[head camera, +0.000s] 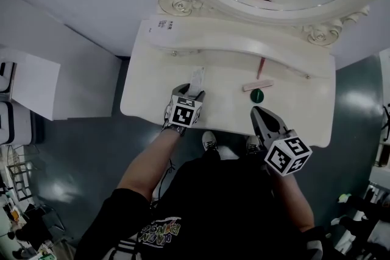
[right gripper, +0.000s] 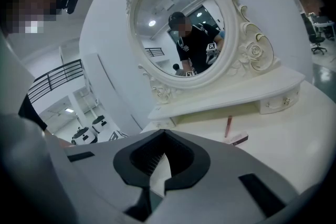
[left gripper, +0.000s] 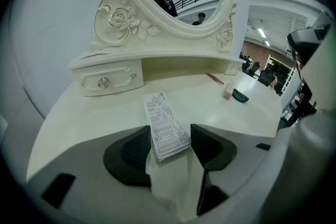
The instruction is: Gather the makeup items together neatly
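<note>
Noting a slim red stick [head camera: 261, 67], a pink rectangular bar [head camera: 258, 86] and a round dark-green compact [head camera: 257, 95] lying close together on the glossy cream vanity table [head camera: 152, 100], right of centre. Finding a flat white printed packet [left gripper: 165, 126] being clamped between the ribbed black pads of the left gripper [left gripper: 169, 141]. Finding the right gripper [right gripper: 163, 136] pressed fully together on nothing, hovering near the compact. Recording an oval mirror [head camera: 177, 6] in a carved rose frame, standing behind.

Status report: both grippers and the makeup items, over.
Left gripper shut on printed sachet. Right gripper shut, empty. Red pencil, pink tube, round green case grouped on vanity top. Nothing blocking.
</note>
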`<state>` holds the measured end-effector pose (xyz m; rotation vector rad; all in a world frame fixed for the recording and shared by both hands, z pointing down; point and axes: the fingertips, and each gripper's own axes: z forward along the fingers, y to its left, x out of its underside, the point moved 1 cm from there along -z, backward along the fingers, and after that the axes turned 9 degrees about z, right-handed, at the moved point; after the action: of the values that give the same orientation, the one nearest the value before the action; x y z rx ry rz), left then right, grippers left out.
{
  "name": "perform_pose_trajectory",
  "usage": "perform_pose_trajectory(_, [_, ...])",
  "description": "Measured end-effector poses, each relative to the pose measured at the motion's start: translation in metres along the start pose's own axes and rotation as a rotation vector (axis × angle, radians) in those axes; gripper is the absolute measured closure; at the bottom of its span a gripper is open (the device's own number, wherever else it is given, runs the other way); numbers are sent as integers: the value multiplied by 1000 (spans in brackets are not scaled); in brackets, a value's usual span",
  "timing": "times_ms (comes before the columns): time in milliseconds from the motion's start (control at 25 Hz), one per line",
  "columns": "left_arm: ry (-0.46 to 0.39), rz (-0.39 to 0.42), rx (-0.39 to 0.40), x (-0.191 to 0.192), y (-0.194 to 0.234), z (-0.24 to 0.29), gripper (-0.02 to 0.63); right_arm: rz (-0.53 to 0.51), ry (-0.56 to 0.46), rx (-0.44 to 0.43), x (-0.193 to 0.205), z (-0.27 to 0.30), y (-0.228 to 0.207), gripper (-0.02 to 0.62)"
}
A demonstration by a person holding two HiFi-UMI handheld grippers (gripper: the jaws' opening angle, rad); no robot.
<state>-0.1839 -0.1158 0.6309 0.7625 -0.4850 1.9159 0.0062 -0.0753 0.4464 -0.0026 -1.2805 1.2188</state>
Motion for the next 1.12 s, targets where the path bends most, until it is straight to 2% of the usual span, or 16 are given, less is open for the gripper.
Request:
perform_pose_trajectory(480, [-59,-4,3,-7,9,-19,359,-5,-2,15,8,4,8,568])
perform_pose_trajectory(640, [-102,-5,-39,-12,14,-36,359,-8,1,10,10,6,11,568])
perform_pose_trajectory(800, [-151,34,-66,-24,12,-58,363,-5,4,9,11,5,12,568])
perform_pose_trajectory(920, [-185,87,-55,-34,0,-66,448,-2,2,6,11,3,12,568])
perform_pose_trajectory(1000, [-194,107,-37,-43,-11,-70,578,0,1,5,11,1,10,568])
perform_pose_trajectory(1120, [-196,123,-2,-50,-29,-66,598,3,-5,6,11,-5,8,568])
